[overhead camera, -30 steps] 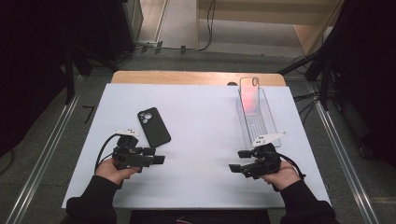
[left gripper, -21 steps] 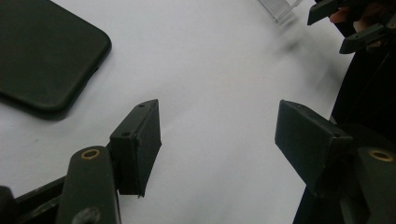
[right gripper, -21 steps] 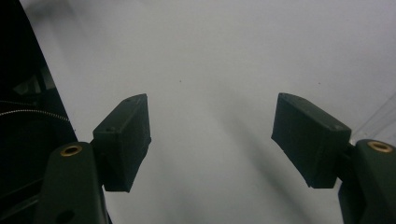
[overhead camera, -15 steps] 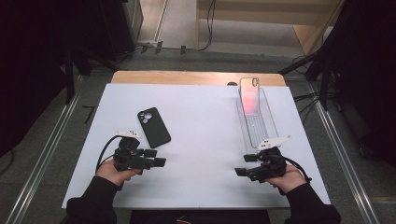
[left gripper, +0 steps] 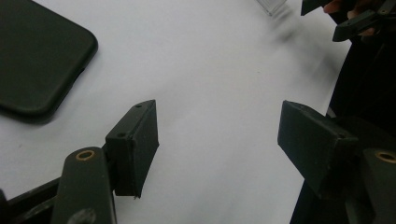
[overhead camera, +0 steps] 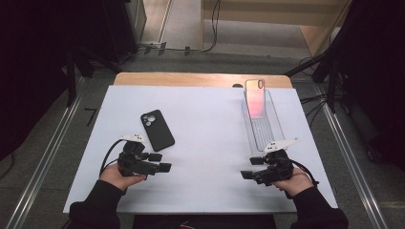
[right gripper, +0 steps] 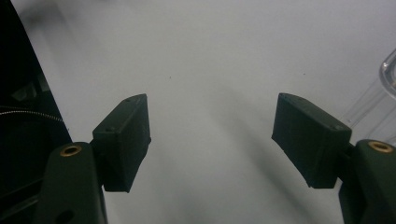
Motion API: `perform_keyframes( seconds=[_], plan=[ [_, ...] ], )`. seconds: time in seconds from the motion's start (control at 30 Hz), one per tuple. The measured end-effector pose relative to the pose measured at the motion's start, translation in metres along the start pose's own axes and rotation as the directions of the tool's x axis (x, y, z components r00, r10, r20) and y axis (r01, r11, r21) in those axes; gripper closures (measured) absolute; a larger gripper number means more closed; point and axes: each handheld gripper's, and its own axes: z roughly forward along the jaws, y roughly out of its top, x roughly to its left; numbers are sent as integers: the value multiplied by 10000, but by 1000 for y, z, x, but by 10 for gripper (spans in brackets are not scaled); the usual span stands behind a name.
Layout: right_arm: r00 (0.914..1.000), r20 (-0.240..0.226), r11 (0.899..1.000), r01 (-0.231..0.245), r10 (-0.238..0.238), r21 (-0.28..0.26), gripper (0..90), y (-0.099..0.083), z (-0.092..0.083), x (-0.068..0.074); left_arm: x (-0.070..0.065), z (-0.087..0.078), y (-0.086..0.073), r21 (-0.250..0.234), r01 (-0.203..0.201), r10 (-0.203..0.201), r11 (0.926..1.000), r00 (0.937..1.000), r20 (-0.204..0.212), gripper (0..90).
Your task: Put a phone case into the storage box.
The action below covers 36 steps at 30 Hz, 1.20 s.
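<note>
Black phone [left gripper: 37, 60] cut off at frame edge; clear tray [right gripper: 380, 100] corner cropped, blurred.

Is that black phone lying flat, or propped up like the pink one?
Flat. The black phone lies camera-side up on the white table, apart from both grippers.

Recording lab or studio, black curtains [overhead camera: 28, 71] at both sides, metal floor rails [overhead camera: 43, 167], cables [overhead camera: 310, 100] trailing over grey floor, white-topped desk [overhead camera: 210, 124] under a fixed overhead camera

High cam overhead; gripper cams low, close – all share table [overhead camera: 210, 124].
</note>
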Motion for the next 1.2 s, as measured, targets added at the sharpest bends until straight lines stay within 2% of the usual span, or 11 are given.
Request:
perform_keyframes(
  seconds=[0.1,0.23,0.37,0.47,0.53,0.63,0.87,1.1,1.2],
  plan=[
    [10000,10,10000,-11,11,16,258,0,0,0,-2,-2,5,-161,-86,83,9998,9998,-188,291],
    [10000,22,10000,-15,15,7,258,1,1,0,3,1,13,-260,93,-96,9996,9999,-91,316],
    [10000,6,10000,71,-71,52,257,2,3,0,7,5,20,-159,113,-120,9998,9989,-464,316],
    [10000,4,9999,80,-80,98,257,1,3,1,10,5,28,-315,306,-323,9990,9980,-536,316],
    [10000,5,10000,11,-11,54,256,1,3,1,12,6,34,-233,412,-428,9989,9962,-757,348],
    [10000,50,9999,39,-40,93,256,1,3,1,17,8,46,-214,511,-532,9985,9921,-1139,348],
    [10000,82,10000,36,-37,63,257,1,3,0,31,14,67,-591,740,-809,9955,9890,-1240,349],
    [9999,72,9999,136,-136,83,256,1,3,1,44,28,81,-532,872,-945,9948,9836,-1539,349],
    [9999,92,9999,95,-96,80,256,0,3,1,47,35,86,-475,787,-857,9958,9816,-1705,348]
  ],
)
